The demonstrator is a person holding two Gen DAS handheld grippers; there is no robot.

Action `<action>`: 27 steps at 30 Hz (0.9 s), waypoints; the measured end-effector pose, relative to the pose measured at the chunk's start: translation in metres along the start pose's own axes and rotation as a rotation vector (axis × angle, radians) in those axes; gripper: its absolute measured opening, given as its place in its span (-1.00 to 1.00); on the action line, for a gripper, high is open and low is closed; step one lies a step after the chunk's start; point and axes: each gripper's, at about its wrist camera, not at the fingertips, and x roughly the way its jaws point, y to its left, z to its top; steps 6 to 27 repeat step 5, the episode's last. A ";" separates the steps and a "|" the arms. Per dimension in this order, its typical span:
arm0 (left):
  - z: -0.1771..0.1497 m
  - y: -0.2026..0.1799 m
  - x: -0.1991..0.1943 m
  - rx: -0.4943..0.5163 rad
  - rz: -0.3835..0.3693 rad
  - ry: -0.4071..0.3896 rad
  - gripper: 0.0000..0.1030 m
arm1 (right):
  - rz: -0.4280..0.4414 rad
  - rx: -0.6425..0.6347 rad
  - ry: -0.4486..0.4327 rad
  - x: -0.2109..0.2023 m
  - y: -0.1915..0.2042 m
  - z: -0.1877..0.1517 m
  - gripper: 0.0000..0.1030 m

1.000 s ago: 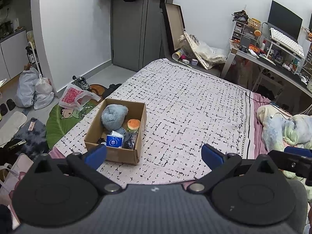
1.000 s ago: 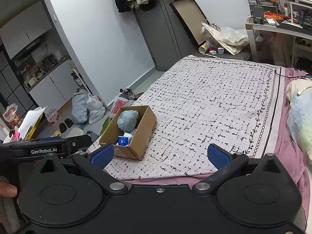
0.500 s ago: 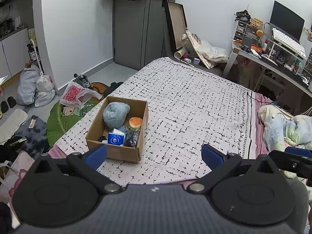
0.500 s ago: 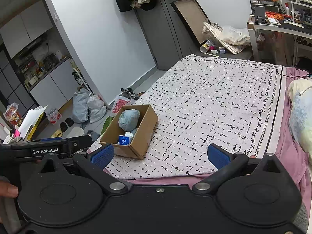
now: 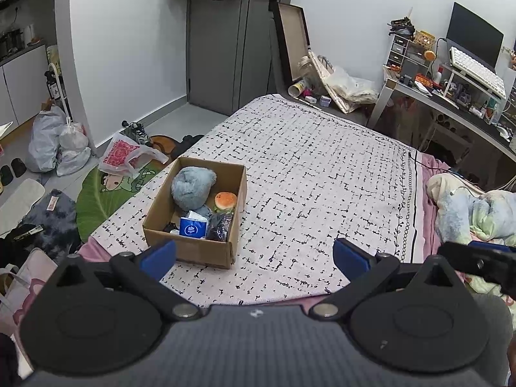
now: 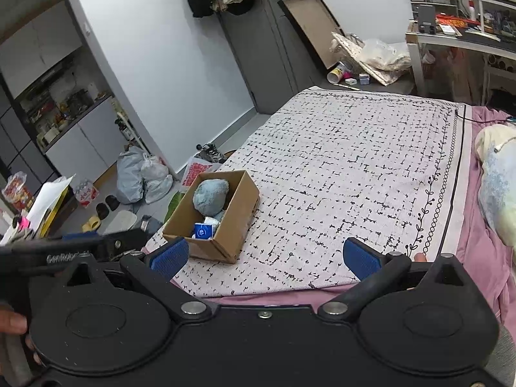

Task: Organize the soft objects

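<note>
A brown cardboard box sits on the near left part of the bed. Inside it lie a fluffy grey-blue plush, a burger-shaped squishy toy, a blue tissue pack and a dark bundle. My left gripper hangs open above the bed's near edge, with nothing between its blue pads. My right gripper is open too, equally empty, to the right of the box. The left gripper's arm shows at the left edge of the right wrist view.
The bed's patterned white cover stretches wide beyond the box. A crumpled pastel blanket lies at the right edge. Bags, shoes and mats litter the floor on the left. A cluttered desk stands far right.
Both views have shifted slightly, bringing the box a little nearer and more central. The box contents have not moved and both grippers stay open.
</note>
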 end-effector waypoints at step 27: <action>-0.002 0.010 0.004 -0.020 -0.037 -0.004 0.99 | -0.025 -0.011 0.002 0.005 0.007 0.000 1.00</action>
